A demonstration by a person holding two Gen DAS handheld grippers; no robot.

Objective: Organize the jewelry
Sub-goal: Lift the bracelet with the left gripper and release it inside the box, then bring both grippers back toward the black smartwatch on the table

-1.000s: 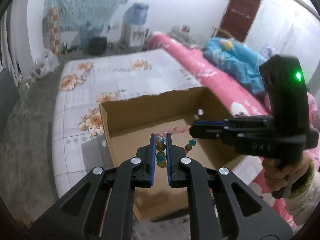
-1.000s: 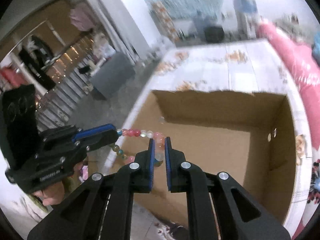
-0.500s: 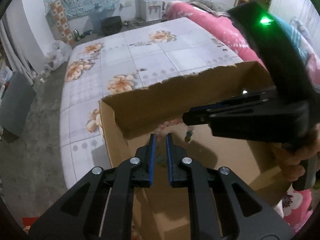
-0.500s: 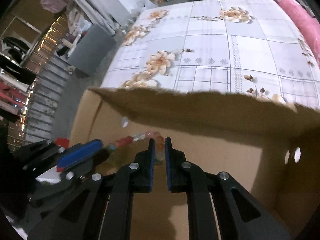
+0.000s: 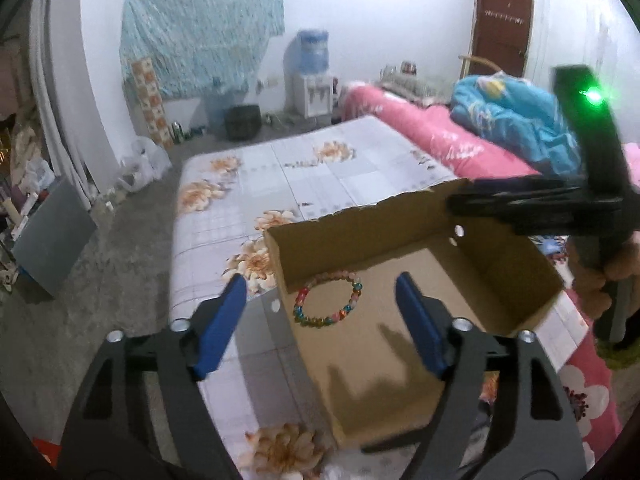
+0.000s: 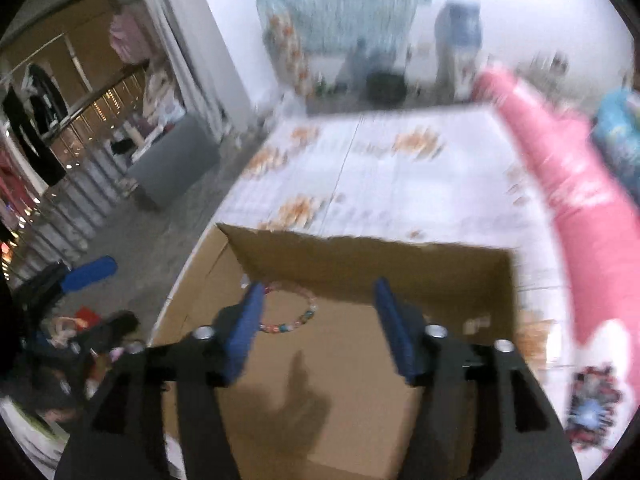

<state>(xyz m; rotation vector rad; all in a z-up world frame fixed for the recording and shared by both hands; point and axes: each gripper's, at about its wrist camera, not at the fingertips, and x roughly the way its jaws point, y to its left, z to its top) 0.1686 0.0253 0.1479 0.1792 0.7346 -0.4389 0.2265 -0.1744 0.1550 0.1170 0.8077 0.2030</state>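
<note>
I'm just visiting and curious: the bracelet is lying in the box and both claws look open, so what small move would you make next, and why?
Probably draw both grippers back out of the box. The bracelet lies flat on its floor near the corner, touching neither tool. The left gripper and right gripper have just been opening, with nothing between their jaws. No other jewelry shows here, so clearing out comes first.

White walls (image 5: 380,20) enclose the room, with a brown door (image 5: 503,20) at the far right and a pale blue patterned cloth (image 5: 200,28) hung on the back wall. A water dispenser (image 5: 308,76) stands beside it on the grey concrete floor (image 5: 60,320). A bed with a floral sheet (image 5: 320,176) fills the middle, with a pink quilt (image 5: 460,148) alongside.
</note>
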